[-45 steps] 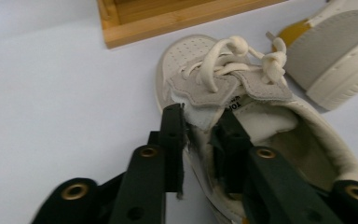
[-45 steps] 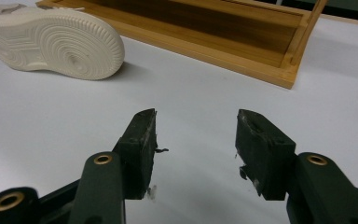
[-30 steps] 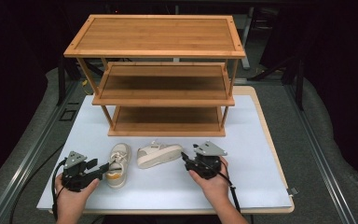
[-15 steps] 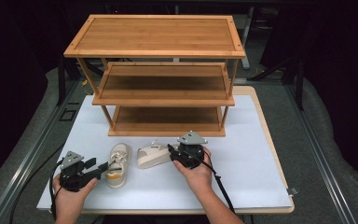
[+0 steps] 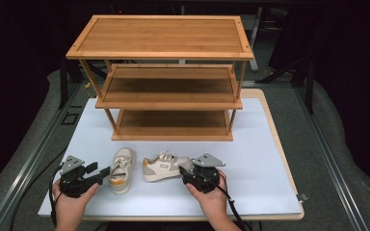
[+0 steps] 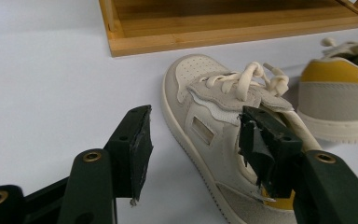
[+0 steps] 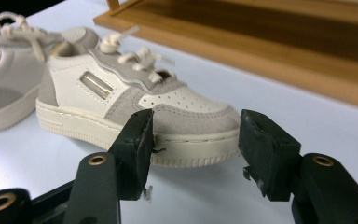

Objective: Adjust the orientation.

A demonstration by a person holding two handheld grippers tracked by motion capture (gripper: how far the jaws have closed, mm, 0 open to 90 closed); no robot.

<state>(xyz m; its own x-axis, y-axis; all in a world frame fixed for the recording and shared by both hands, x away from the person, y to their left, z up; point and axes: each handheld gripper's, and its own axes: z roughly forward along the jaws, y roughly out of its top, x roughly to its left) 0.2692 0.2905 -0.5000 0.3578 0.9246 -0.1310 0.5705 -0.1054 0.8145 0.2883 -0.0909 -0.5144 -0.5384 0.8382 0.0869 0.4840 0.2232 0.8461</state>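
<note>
Both small sneakers lay on the surface: left gripper jaws, just opening, apart astride the left shoe collar; right gripper jaws apart around right shoe toe; judged light, soft uppers, stiff soles—grip sidewalls.

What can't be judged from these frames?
- Left shoe heel: left gripper view, hidden behind that gripper's own black jaw.
- Right shoe toe: right gripper view, whether the pads touch it is unclear.
- Rack lowest shelf: high view, shadowed by the shelves above.
</note>
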